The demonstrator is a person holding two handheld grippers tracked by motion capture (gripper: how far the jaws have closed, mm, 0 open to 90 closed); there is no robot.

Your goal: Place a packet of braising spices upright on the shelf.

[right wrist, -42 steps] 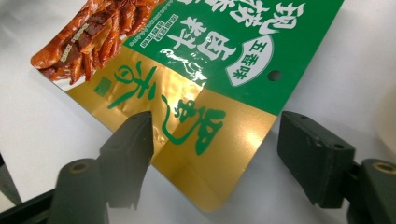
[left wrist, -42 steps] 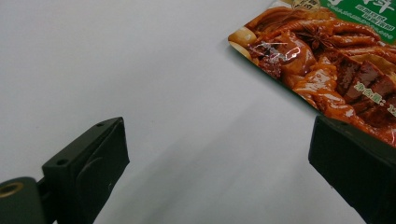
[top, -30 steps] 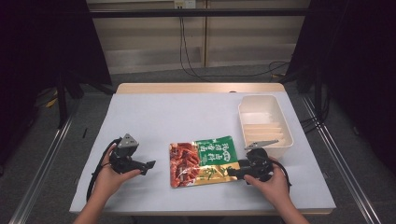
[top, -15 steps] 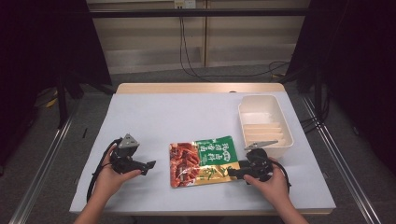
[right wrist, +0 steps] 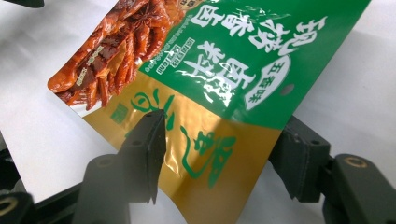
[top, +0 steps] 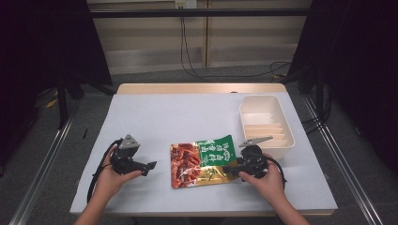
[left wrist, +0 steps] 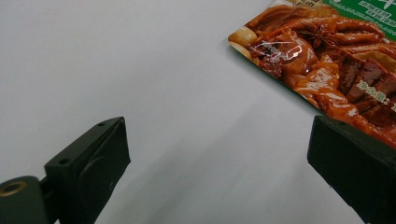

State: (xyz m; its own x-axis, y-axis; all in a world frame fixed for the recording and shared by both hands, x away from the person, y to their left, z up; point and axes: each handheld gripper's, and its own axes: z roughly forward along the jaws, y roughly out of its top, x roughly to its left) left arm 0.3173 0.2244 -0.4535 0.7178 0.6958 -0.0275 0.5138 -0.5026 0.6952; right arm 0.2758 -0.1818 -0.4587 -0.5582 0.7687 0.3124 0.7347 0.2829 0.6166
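Observation:
A flat food pouch, green, gold and printed with red braised food, lies near the table's front middle. My right gripper reaches in from the right. Its jaws straddle the pouch's gold end, one over the top face and one past the edge. They have just been closing, with the pouch between them, but a wide gap remains and the pads do not press on it. My left gripper rests to the pouch's left, open with bare table between its jaws. The pouch's red corner lies just beyond its right jaw.
A cream plastic bin holding pale flat strips stands at the right, just behind my right hand. The white table cover stretches out behind the pouch. Cables trail from both grippers toward the front edge.
My right gripper has edged slightly left over the pouch's gold end. The left hand and the pouch have stayed where they were.

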